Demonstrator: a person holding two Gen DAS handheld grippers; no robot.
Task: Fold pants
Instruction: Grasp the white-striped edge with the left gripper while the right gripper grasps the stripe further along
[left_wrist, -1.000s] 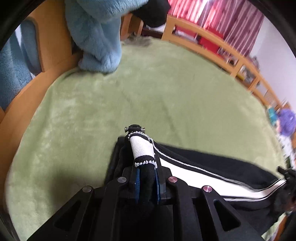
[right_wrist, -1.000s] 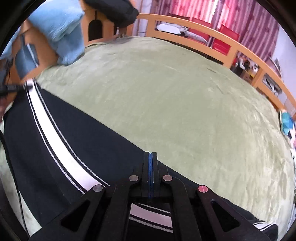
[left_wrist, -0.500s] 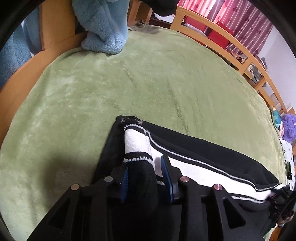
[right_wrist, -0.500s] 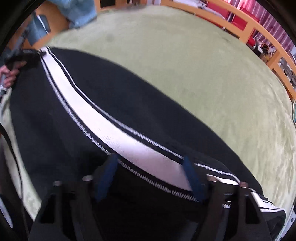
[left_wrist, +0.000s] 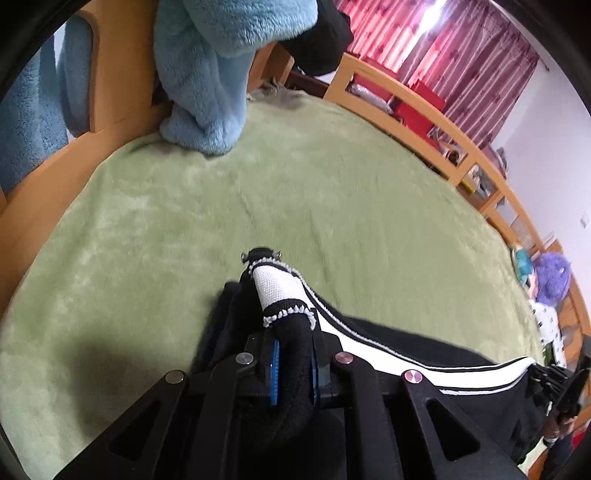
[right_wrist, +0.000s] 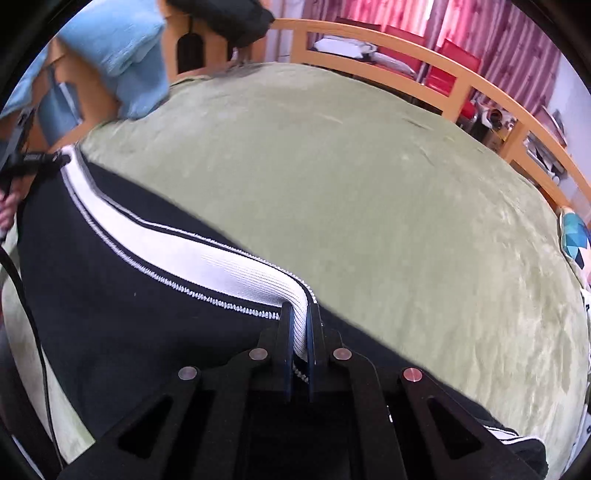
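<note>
- The left gripper (left_wrist: 293, 363) has its jaws clamped on a bunched fold of the pants (left_wrist: 406, 354); black knit fills the gap between the blue pads, and the white stripe with its dotted trim humps up just beyond the fingertips.
- The right gripper (right_wrist: 300, 334) has its jaws closed on the pants (right_wrist: 129, 314) too, pinching the white ribbed stripe edge-on between two narrow dark fingers.
- From the right wrist view, the pants stretch away to the far left, where the other gripper's dark tip (right_wrist: 40, 158) meets the end of the stripe; part of a hand (right_wrist: 9, 210) shows at the left edge.
- The pants lie along the near side of the bed (right_wrist: 369, 184), spread in a long band with the stripe running its length, between the two grippers.
- The bed is covered by a plush pale-green blanket (left_wrist: 258, 206), its pile showing soft, mottled brush marks.
- A light wooden rail (left_wrist: 424, 114) curves round the far side of the bed; a wooden headboard stands at the far left.
- A fluffy light-blue garment (left_wrist: 210, 74) hangs over the headboard and touches the blanket, with a black garment (left_wrist: 317, 40) just beside it.
- Red-pink striped curtains (left_wrist: 461, 48) hang behind the rail, and a purple plush toy (left_wrist: 552, 273) sits at the right edge.
</note>
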